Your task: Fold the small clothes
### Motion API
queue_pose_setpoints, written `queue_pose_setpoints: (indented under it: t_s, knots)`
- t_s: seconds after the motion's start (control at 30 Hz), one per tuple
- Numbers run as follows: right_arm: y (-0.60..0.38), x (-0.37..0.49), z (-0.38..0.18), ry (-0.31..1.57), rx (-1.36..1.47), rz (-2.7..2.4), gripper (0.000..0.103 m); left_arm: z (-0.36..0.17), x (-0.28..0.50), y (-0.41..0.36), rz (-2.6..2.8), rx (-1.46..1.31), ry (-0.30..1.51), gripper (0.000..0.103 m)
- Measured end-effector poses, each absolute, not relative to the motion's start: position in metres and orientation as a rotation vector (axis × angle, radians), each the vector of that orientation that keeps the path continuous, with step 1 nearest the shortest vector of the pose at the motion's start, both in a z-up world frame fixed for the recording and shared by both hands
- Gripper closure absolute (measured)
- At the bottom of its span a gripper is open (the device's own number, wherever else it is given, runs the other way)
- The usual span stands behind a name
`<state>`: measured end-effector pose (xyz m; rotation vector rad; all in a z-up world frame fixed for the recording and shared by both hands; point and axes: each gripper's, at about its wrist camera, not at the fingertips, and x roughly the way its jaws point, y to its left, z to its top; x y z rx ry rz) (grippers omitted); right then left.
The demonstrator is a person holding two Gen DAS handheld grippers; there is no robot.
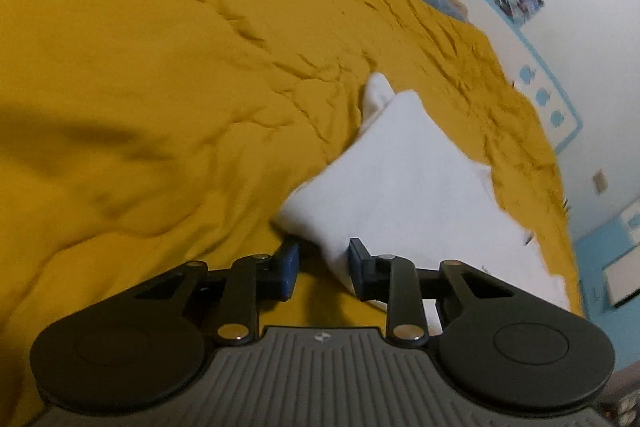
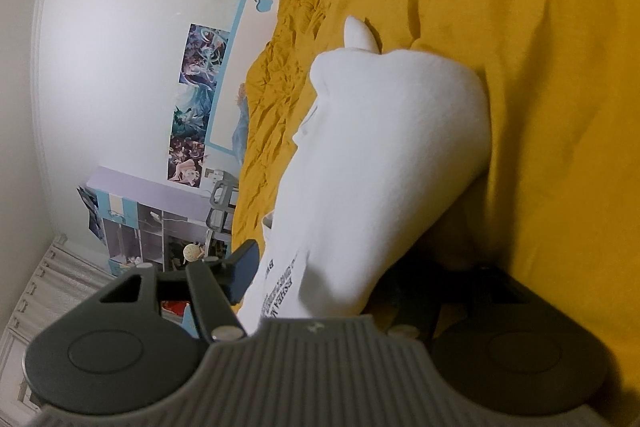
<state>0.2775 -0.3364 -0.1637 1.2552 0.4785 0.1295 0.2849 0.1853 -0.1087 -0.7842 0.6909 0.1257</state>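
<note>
A soft, light white garment is lying limp on a yellow bedspread. Left gripper fingers are straddling its edge, apart; right gripper fingers are spread around a thick bunch, grip uncertain.

Your right wrist view shows dark printed lettering on the white garment, near its lower edge just beside the gripper body. The print runs sideways and is blurred; only a "B" is partly legible. Nothing can be read in your left wrist view.
</note>
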Motion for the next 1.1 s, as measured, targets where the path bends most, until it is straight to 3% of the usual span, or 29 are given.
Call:
queue_pose_setpoints:
  t_s: [0.17,0.37,0.43,0.5,0.6,0.73,1.1]
  knots:
    - [-0.337,0.277,-0.165,0.475,1.254,0.133,0.044,-0.123,0.299,0.205,-0.167,-1.056,0.658,0.047]
    - [-0.340,0.280,-0.169,0.463,1.286,0.144,0.043,-0.142,0.326,0.205,-0.169,-1.127,0.616,0.047]
    - [-0.342,0.282,-0.172,0.462,1.306,0.145,0.048,-0.148,0.337,0.211,-0.211,-1.200,0.583,0.053]
    - [-0.344,0.286,-0.175,0.483,1.319,0.111,0.085,-0.158,0.344,0.213,-0.172,-1.253,0.588,0.094]
    - [-0.342,0.289,-0.178,0.501,1.323,0.067,0.099,-0.151,0.339,0.212,-0.129,-1.197,0.627,0.095]
    - [-0.336,0.282,-0.162,0.470,1.292,0.055,0.100,-0.112,0.328,0.204,-0.135,-1.072,0.631,0.096]
    - [-0.338,0.219,-0.108,0.511,1.514,0.032,0.100,-0.089,0.277,0.239,-0.137,-1.320,0.841,0.096]
